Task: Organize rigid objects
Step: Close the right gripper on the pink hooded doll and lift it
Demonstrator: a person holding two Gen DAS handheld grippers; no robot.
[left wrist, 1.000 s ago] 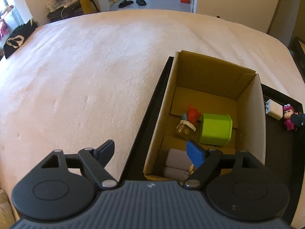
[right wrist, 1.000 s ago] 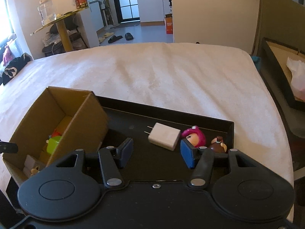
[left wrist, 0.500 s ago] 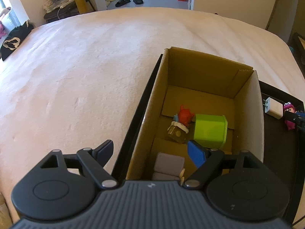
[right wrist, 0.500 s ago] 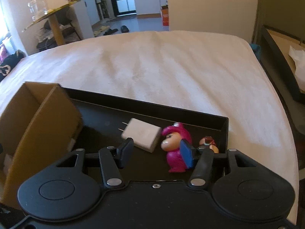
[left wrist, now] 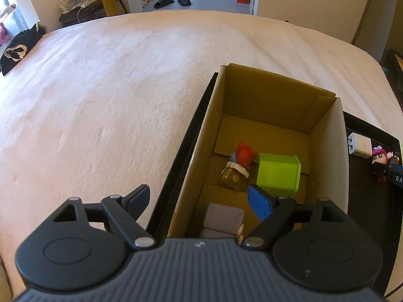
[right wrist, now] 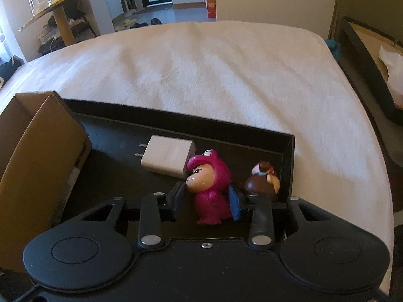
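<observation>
A pink toy figure [right wrist: 210,188] stands in the black tray [right wrist: 226,130], between the fingers of my right gripper [right wrist: 207,197], which have closed in on its sides. A white charger [right wrist: 168,158] lies just behind it and a brown figure [right wrist: 262,180] stands to its right. My left gripper [left wrist: 199,201] is open and empty over the near left wall of the cardboard box [left wrist: 325,146]. The box holds a green cube [left wrist: 278,173], a red toy [left wrist: 245,154], a small bottle [left wrist: 233,176] and a grey block [left wrist: 223,217].
The tray and box rest on a wide cream bed cover [left wrist: 113,95]. The box [right wrist: 37,151] stands at the tray's left end in the right wrist view. A black garment [left wrist: 17,45] lies at the far left edge. Another tray with paper [right wrist: 377,58] sits off the bed to the right.
My right gripper moved forward and right over the tray and its fingers closed around the pink figure. My left gripper drifted slightly and stayed open.
</observation>
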